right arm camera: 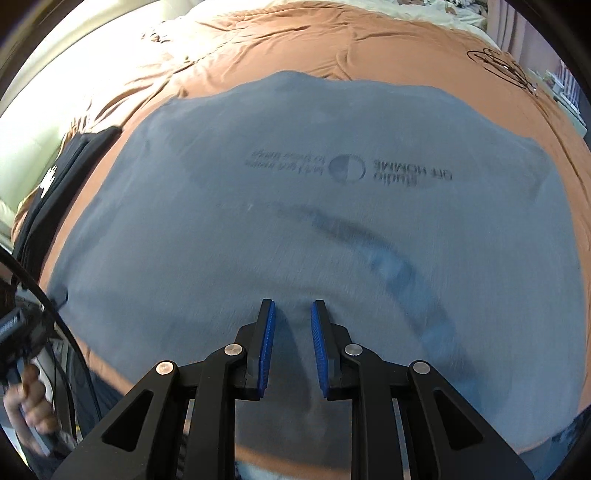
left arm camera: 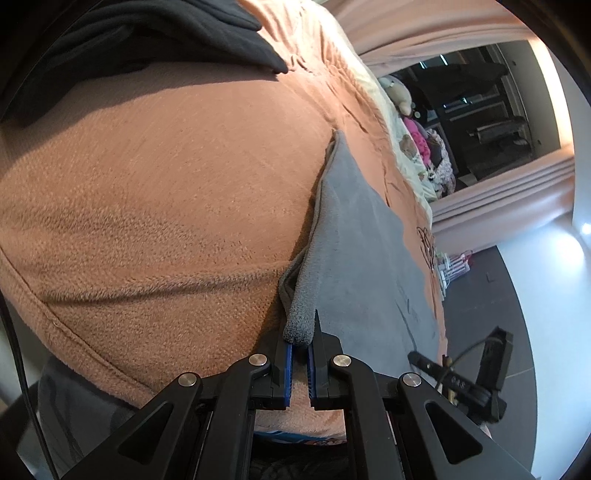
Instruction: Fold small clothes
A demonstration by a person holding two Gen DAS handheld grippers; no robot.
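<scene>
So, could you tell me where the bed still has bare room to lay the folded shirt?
Bare orange blanket lies between the grey T-shirt, whose edge the left gripper pinches, and the dark garment. More lies beyond the shirt's far edge. The middle, under the open right gripper, is covered.

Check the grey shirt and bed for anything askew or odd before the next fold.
The grey shirt lies mostly flat on the orange blanket, but its print reads mirrored, so it seems inside out or face down. The left gripper pinches a bunched edge. The right gripper is open above it.
</scene>
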